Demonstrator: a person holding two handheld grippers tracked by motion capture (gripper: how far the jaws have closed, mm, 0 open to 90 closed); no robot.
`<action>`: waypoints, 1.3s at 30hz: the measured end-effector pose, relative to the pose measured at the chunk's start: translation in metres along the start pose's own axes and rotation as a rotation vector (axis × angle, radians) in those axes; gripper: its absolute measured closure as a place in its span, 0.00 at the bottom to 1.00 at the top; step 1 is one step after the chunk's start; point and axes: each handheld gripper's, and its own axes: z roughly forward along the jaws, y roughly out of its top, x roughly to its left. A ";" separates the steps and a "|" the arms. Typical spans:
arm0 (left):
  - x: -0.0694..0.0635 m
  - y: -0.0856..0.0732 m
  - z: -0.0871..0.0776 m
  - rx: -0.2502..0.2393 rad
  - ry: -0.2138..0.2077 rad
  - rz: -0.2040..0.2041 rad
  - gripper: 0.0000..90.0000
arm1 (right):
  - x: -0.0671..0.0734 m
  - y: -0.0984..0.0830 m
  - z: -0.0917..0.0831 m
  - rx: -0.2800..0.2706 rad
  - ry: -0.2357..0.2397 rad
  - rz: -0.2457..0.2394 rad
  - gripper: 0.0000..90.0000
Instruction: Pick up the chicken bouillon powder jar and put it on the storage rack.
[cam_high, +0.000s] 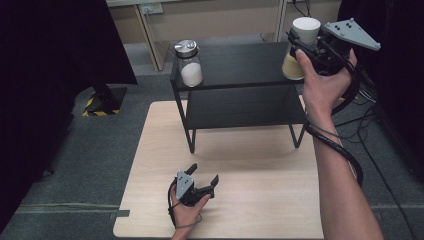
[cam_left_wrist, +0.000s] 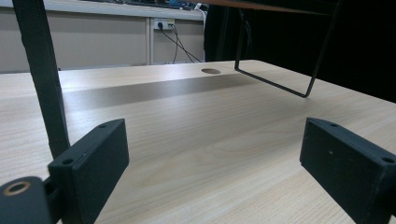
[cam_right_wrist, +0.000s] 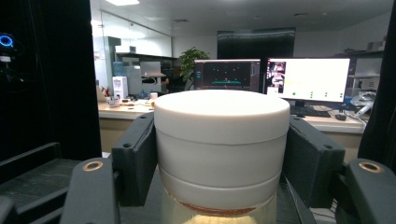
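A glass jar with a white lid and yellowish powder inside stands at the right end of the black shelf's top. My right gripper is shut on that jar; in the right gripper view both jaws press the sides of the white lid. A second jar with a silver lid and white powder stands at the shelf's left end. My left gripper rests low on the wooden table in front of the shelf, open, with bare wood between its jaws.
The black two-level shelf stands at the table's far edge on thin metal legs. One shelf leg rises close to the left gripper's left jaw. Cables trail on the floor at the right. Dark curtains flank both sides.
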 end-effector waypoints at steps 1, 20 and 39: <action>0.000 0.000 0.000 0.000 0.000 0.001 0.08 | 0.000 0.001 0.001 0.003 -0.002 0.001 0.38; 0.000 0.000 0.000 0.002 -0.007 0.011 0.08 | -0.001 -0.005 0.014 0.032 -0.011 -0.003 0.38; 0.000 0.000 0.000 0.003 -0.007 0.012 0.08 | -0.003 -0.008 0.014 0.020 -0.005 -0.006 0.37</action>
